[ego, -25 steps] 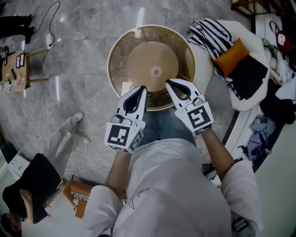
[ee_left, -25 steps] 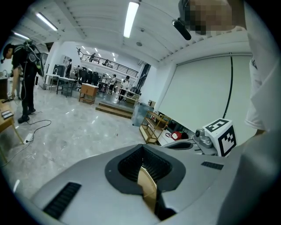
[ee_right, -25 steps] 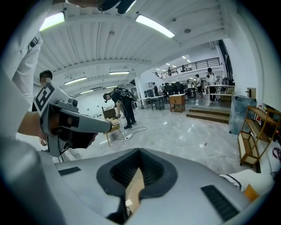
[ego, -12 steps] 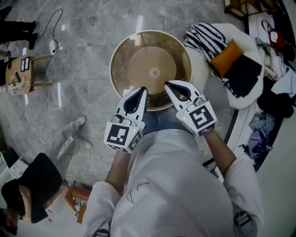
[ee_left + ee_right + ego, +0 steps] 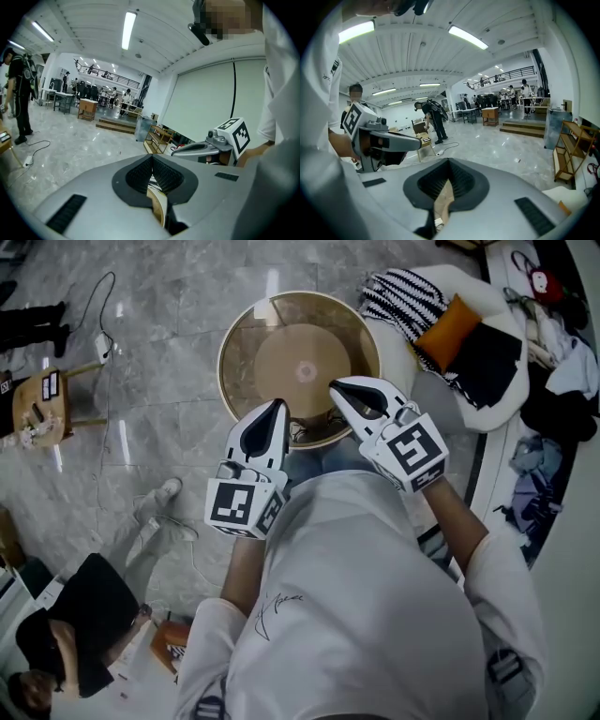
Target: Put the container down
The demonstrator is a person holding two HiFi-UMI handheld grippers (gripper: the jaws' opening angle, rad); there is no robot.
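- Up it comes: against the earlier frame both grippers sit larger and nearer the head camera, and the container (image 5: 281,352) has slid a touch toward the upper left of the frame.
- The left gripper (image 5: 277,411) is pinched on the near rim. Its own view shows the thin tan wall (image 5: 158,206) clamped edge-on between the pads of that gripper (image 5: 152,161).
- The right gripper (image 5: 336,388) does the same just beside it on the rim, jaws squeezed nearly together on the wall (image 5: 442,201) that runs into the right gripper's throat (image 5: 449,164).
- Why two grips side by side? A wide, shallow round vessel held by one edge would likely swing; twin pinches on the near rim keep it steady out in front of the person.
- The container hangs at top centre of the head view, over the marble floor (image 5: 169,334), left of the striped fabric (image 5: 412,296).
- Its mouth faces up at the camera, base roughly level. Being round, it has no long axis across; only its short axis stands upright.
- Setting it down looks not yet begun.
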